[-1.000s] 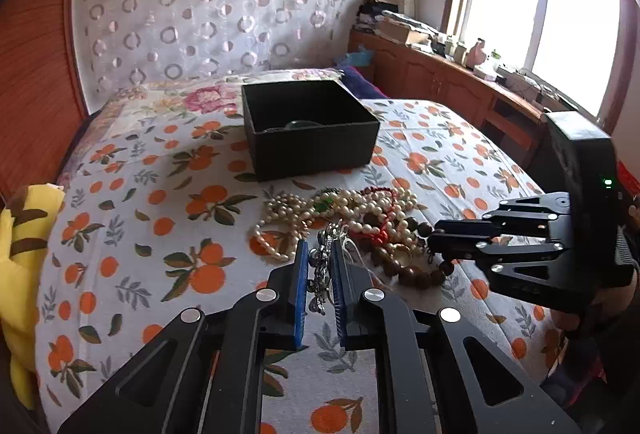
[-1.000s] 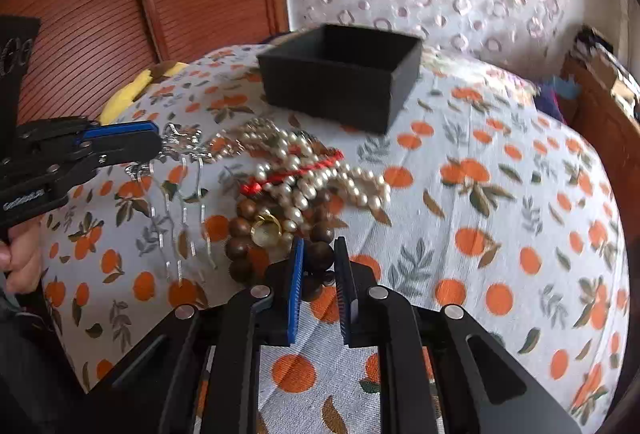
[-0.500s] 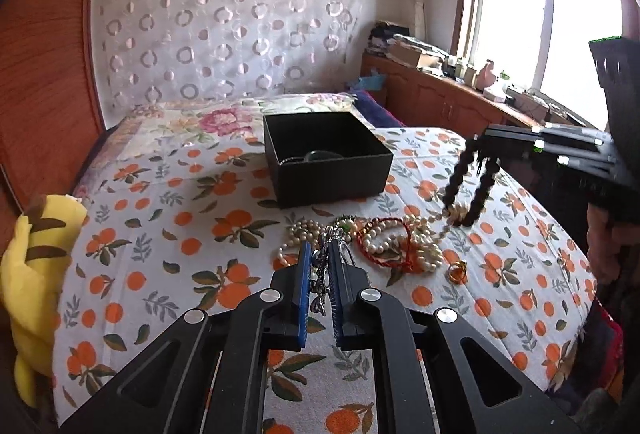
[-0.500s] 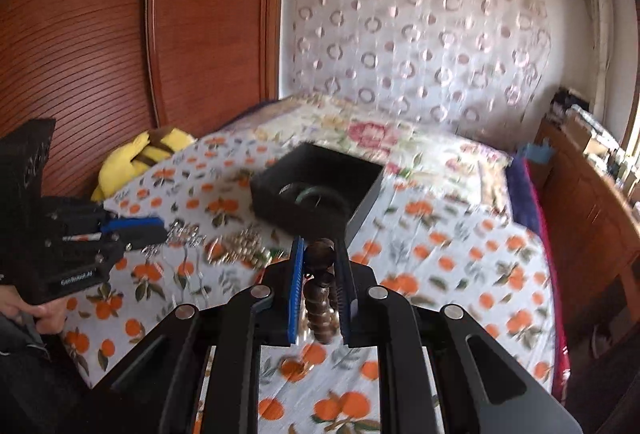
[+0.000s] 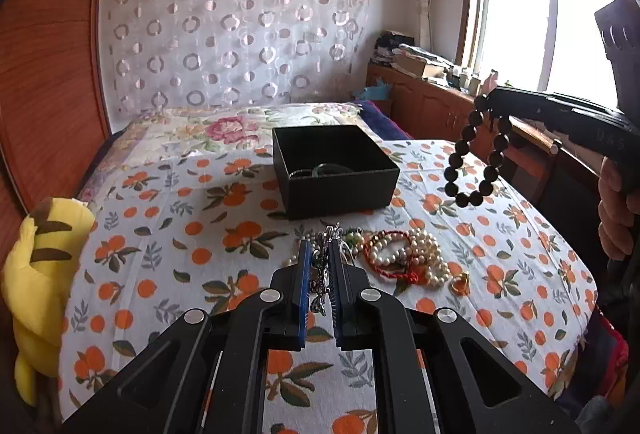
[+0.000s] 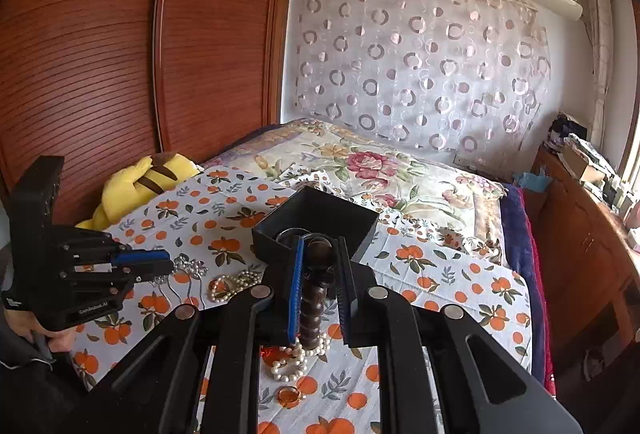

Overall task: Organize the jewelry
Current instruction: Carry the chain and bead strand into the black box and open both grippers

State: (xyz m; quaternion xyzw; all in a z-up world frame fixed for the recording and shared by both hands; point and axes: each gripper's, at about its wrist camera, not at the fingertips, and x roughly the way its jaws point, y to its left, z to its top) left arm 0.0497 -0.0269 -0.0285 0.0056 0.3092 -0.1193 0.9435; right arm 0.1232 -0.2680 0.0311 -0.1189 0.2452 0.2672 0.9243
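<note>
A black open box [image 5: 334, 170] stands on the orange-print bedspread, with a ring-shaped bangle [image 5: 320, 170] inside; it also shows in the right wrist view [image 6: 316, 230]. My left gripper [image 5: 320, 258] is shut on a silver ornament [image 5: 320, 274] with dangling chains [image 6: 188, 274], held low over the bed. My right gripper [image 6: 318, 254] is shut on a dark wooden bead bracelet [image 6: 314, 294], which hangs in the air to the right of the box [image 5: 476, 154]. A pile of pearl strands and a red cord bracelet [image 5: 404, 262] lies in front of the box, with an amber ring [image 5: 460, 280] beside it.
A yellow plush toy [image 5: 36, 274] lies at the bed's left edge by the wooden wardrobe [image 6: 120, 54]. A wooden cabinet [image 5: 432, 102] with clutter runs under the window on the right. A floral quilt [image 6: 360, 162] covers the bed's far end.
My right gripper has closed on the wooden bead bracelet and lifted it off the pile, high and toward the box. My left gripper has risen and pulled back with the silver ornament.
</note>
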